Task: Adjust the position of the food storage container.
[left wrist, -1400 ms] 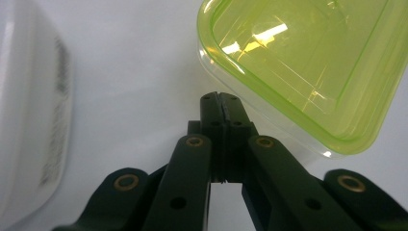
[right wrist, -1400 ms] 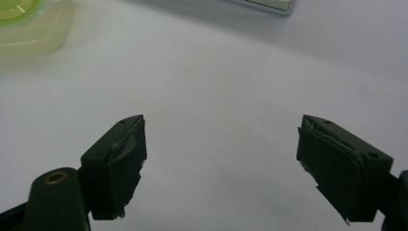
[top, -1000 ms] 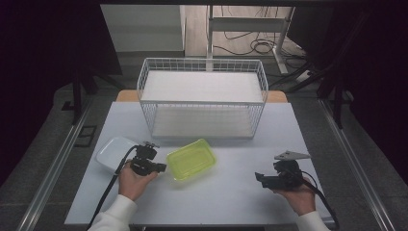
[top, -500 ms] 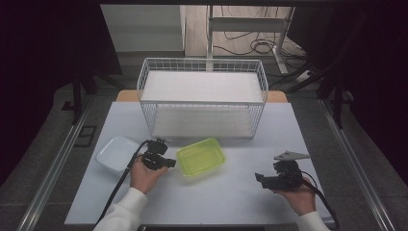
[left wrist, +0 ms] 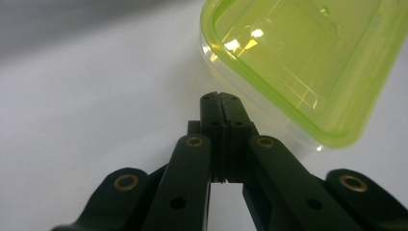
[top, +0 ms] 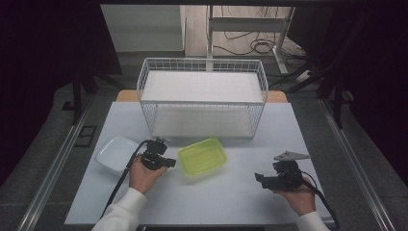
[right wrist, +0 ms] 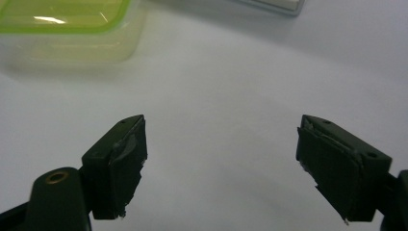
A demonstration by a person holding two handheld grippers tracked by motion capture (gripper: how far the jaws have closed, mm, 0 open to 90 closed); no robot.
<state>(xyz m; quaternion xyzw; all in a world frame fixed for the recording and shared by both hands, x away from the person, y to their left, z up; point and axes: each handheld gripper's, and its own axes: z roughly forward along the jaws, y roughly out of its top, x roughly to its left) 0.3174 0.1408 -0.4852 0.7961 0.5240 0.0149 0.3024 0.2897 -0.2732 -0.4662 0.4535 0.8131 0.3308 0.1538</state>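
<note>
**Green container sits right off the left gripper's nose**

Dim room, cables on the floor at the back, and a pale table (top: 226, 192) with a white wire basket (top: 202, 98) along its far edge. Going left to right across the high view:

First there's a white dish (top: 114, 154) near the left edge of the table, just outside my left hand. Then the left gripper (top: 168, 162), jaws pressed tight together with nothing between them. In the left gripper view you can see the two pads meet flush, tips (left wrist: 220, 98) aimed up the frame.

Next over is the green container (top: 202, 156), a lidded rectangular tub lying flat, just in front of the basket. Its long axis runs slightly diagonal, near end toward my left gripper, far end tipping up toward the basket. From the left gripper view its near rounded corner (left wrist: 308, 72) is just beside the tips, off to the right of where they point. I can't tell if they actually touch it. Looks like a hair of a gap.

Well apart on the right is the right gripper (top: 260, 177), jaws wide apart over bare table, empty, with the container up in the far left corner (right wrist: 67, 29) of its view.

So the left hand is clearly the nearer one. My guess is any grab needs those jaws opened first and swung toward the tub's rim.
</note>
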